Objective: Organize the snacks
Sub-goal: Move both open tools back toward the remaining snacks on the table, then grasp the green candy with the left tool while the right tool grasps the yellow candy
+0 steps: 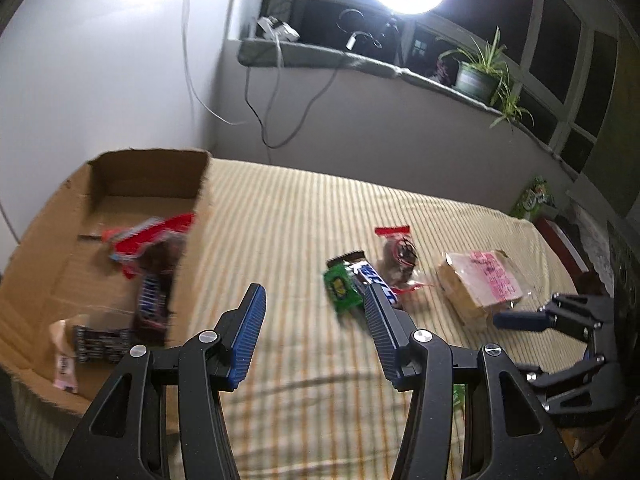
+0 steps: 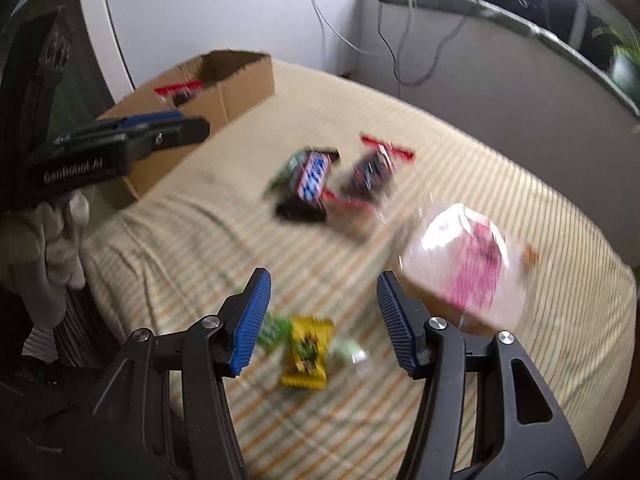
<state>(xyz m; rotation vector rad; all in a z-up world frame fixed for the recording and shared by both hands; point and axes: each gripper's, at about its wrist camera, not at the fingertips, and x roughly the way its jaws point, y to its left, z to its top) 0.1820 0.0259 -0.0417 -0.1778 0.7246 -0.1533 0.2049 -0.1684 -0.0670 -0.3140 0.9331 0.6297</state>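
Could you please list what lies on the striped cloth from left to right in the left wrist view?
Cardboard box with snacks inside → green packet → clear bag with the red top → wrapped bread with pink print → right gripper, jaws open and empty.

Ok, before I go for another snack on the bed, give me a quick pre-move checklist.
1. Left tongs empty and open: ok.
2. Right tongs empty and open: ok.
3. Cardboard box open, room inside: ok.
4. Snickers bar unobstructed: not ok, it overlaps the green packet.
5. Yellow packet lies below the right tongs: ok.
6. Right wrist view sharp: not ok, blurred.
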